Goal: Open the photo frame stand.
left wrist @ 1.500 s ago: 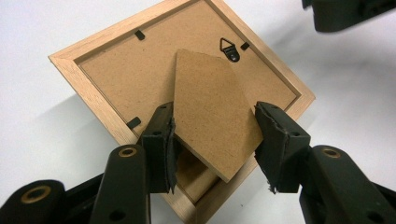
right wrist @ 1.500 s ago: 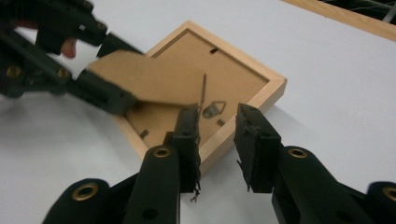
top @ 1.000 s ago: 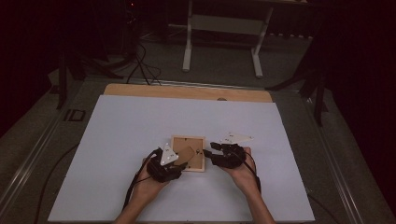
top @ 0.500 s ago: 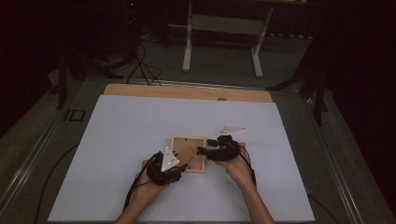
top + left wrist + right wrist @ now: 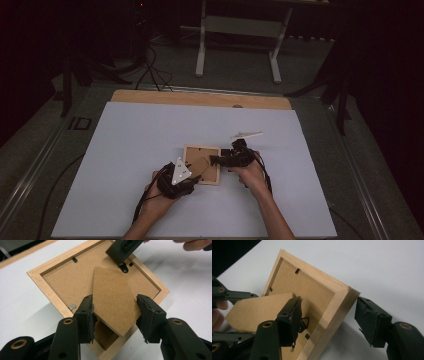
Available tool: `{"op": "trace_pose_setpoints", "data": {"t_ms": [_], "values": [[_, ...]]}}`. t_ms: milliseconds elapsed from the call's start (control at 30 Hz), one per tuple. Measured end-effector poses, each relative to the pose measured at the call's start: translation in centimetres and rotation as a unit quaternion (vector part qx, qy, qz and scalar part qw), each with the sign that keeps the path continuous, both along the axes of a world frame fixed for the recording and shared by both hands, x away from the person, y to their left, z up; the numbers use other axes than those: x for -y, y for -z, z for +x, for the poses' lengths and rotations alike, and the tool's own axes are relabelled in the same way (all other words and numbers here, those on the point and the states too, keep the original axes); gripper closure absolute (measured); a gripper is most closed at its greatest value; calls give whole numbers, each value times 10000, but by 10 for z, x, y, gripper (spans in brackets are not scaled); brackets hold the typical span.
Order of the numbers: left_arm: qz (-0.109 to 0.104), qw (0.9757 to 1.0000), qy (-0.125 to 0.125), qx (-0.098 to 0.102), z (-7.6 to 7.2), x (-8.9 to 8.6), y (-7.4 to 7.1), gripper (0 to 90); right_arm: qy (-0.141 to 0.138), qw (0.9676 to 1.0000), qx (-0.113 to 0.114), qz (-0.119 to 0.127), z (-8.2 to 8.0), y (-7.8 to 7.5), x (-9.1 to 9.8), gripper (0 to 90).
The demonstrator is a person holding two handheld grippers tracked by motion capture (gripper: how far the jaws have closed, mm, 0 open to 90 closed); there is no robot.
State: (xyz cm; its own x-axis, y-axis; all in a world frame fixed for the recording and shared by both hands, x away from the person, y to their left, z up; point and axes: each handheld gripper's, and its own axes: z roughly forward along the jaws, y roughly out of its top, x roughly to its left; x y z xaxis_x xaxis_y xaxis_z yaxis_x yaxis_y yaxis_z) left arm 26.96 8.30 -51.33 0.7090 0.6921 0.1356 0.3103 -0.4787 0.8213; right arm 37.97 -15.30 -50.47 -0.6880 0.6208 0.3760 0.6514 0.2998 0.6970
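Wooden picture frame (image 5: 202, 164) lay face down near the front of our white surface (image 5: 150, 130). Our left gripper (image 5: 115, 315) had its fingers (image 5: 86, 315) closed on the hinged fibreboard stand (image 5: 113, 302). Our right gripper (image 5: 329, 322) had just been opening, its fingers (image 5: 372, 322) straddling the frame's corner without pressing.
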Motion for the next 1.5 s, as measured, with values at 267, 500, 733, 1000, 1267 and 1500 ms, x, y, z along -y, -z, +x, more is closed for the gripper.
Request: {"op": "trace_pose_setpoints", "data": {"t_ms": [267,500,733,1000,1267,1500], "values": [[-39,9997,112,-205,3,-3,1,517,-74,10000,25,25,-1,1,-2,396],[-453,9956,299,-770,9,-7,0,501,-152,9995,288,9,-6,-5,-3,424],[-807,9888,396,-1191,13,-13,-4,567,-194,9982,552,-122,-12,-10,-5,433],[-1126,9821,568,-1402,16,-18,-5,586,-202,9967,757,-195,-17,-16,-5,460],[-925,9841,608,-1385,16,-17,-4,604,-339,9976,607,-32,-12,-12,-5,427],[-803,9848,641,-1402,16,-17,-4,586,-412,9977,531,49,-11,-9,-6,448]]}}
